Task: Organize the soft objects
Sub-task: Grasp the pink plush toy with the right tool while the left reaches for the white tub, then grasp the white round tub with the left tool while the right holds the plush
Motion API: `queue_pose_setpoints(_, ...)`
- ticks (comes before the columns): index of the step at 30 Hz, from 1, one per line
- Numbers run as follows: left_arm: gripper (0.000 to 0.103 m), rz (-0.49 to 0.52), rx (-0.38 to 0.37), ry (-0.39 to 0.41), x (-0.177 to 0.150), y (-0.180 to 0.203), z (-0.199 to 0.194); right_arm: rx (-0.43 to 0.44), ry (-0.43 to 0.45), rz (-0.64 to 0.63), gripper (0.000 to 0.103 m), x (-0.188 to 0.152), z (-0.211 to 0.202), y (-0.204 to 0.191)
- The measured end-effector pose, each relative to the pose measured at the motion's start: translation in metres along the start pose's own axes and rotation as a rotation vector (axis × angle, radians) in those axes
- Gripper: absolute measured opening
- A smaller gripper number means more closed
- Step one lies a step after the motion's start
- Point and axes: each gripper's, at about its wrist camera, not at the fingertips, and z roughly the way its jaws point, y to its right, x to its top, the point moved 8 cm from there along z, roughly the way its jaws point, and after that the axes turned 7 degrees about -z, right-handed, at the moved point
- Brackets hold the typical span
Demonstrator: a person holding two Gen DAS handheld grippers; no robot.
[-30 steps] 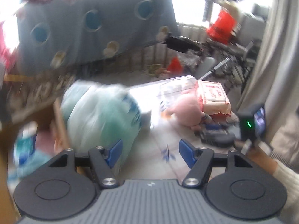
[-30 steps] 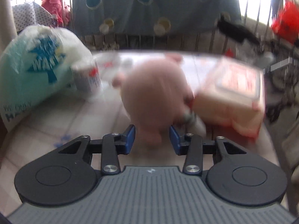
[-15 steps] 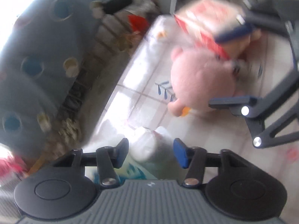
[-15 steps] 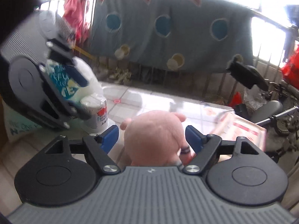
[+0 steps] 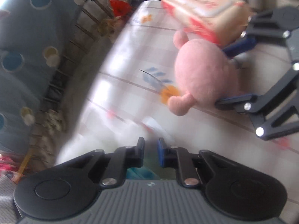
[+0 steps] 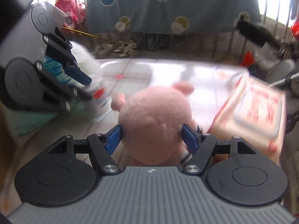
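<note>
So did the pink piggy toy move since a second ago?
Yes. In the right wrist view the pink piggy toy was leaning against the red and white pack; now it sits apart from it, left of it, between the right gripper jaws.
</note>
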Motion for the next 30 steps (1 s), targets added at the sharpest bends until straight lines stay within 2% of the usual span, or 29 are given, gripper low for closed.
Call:
queue_pose_setpoints(1,0.008,-0.001,-0.095,-0.022,-0.013,0.015,-0.005,0.042,-0.009,0.023,0.064,-0.011,-0.009,-0.004)
queue_pose_setpoints(2,0.010,0.019,-0.151,-0.023,-0.026,0.030,-0.012,0.083,-0.017,0.037,0.060,-0.023,-0.017,-0.008)
queue_pose_setpoints(3,0.014,0.051,-0.144,0.007,-0.034,0.040,-0.019,0.113,-0.021,0.048,0.058,-0.033,-0.027,-0.012)
queue_pose_setpoints(4,0.018,0.085,-0.086,0.050,-0.038,0.046,-0.026,0.131,-0.032,0.058,0.054,-0.043,-0.035,-0.015)
queue_pose_setpoints(5,0.034,0.108,-0.039,0.092,-0.039,0.047,-0.032,0.139,-0.041,0.059,0.050,-0.052,-0.043,-0.018)
queue_pose_setpoints(6,0.060,0.117,-0.012,0.123,-0.038,0.046,-0.036,0.141,-0.046,0.054,0.050,-0.060,-0.050,-0.020)
queue_pose_setpoints(8,0.078,0.133,0.024,0.155,-0.030,0.039,-0.040,0.144,-0.055,0.026,0.050,-0.072,-0.064,-0.026)
queue_pose_setpoints(9,0.083,0.144,0.054,0.162,-0.024,0.035,-0.039,0.131,-0.049,0.014,0.050,-0.075,-0.071,-0.028)
queue_pose_setpoints(11,0.095,0.188,0.148,0.155,-0.007,0.025,-0.028,0.095,-0.029,-0.010,0.050,-0.073,-0.081,-0.026)
queue_pose_setpoints(12,0.097,0.208,0.207,0.141,0.000,0.017,-0.019,0.075,-0.014,-0.016,0.051,-0.071,-0.086,-0.025)
queue_pose_setpoints(14,0.095,0.252,0.273,0.116,0.013,0.007,-0.002,0.059,0.008,-0.016,0.054,-0.068,-0.095,-0.021)
queue_pose_setpoints(16,0.094,0.311,0.259,0.072,0.022,0.002,0.014,0.065,0.018,-0.002,0.057,-0.064,-0.099,-0.014)
queue_pose_setpoints(17,0.093,0.353,0.224,0.020,0.025,0.002,0.025,0.069,0.019,0.004,0.058,-0.064,-0.100,-0.011)
queue_pose_setpoints(18,0.087,0.382,0.224,-0.034,0.026,-0.001,0.037,0.073,0.023,0.007,0.058,-0.063,-0.101,-0.010)
queue_pose_setpoints(20,0.084,0.432,0.272,-0.100,0.028,-0.006,0.057,0.068,0.035,-0.001,0.062,-0.057,-0.101,-0.006)
queue_pose_setpoints(21,0.084,0.479,0.282,-0.105,0.028,-0.005,0.065,0.061,0.036,-0.009,0.063,-0.054,-0.100,-0.005)
queue_pose_setpoints(22,0.084,0.516,0.274,-0.107,0.028,-0.003,0.072,0.053,0.038,-0.017,0.064,-0.050,-0.097,-0.003)
queue_pose_setpoints(24,0.069,0.521,0.238,-0.130,0.027,0.000,0.080,0.048,0.050,-0.029,0.066,-0.041,-0.091,0.000)
queue_pose_setpoints(27,0.066,0.481,0.201,-0.143,0.030,-0.002,0.077,0.060,0.063,-0.024,0.067,-0.031,-0.081,0.003)
queue_pose_setpoints(30,0.063,0.498,0.150,-0.150,0.018,0.013,0.065,0.059,0.069,0.006,0.067,-0.028,-0.078,0.005)
